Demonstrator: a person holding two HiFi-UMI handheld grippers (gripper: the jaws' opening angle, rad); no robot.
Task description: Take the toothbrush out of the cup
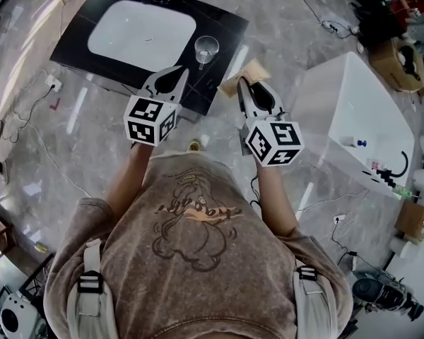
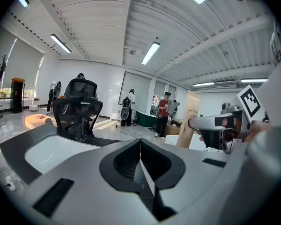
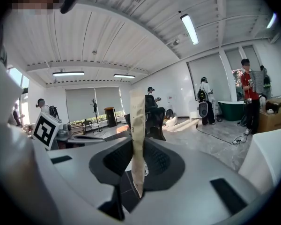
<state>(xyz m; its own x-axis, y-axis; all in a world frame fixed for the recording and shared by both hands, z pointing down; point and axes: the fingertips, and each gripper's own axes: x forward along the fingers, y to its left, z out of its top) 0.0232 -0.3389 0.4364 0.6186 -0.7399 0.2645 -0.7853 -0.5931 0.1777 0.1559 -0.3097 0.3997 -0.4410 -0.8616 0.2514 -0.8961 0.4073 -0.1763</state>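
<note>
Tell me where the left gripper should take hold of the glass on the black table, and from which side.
Probably its side wall at mid-height, coming in level across the near edge of the table. The glass stands upright, mouth up, just beyond the left gripper, whose shut jaws must open first.

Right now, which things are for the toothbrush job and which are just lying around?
For the job: glass cup; tan flat packet, clamped in the right gripper; left gripper, shut and empty.
Just lying around: white tray; cardboard box; office chair.
</note>
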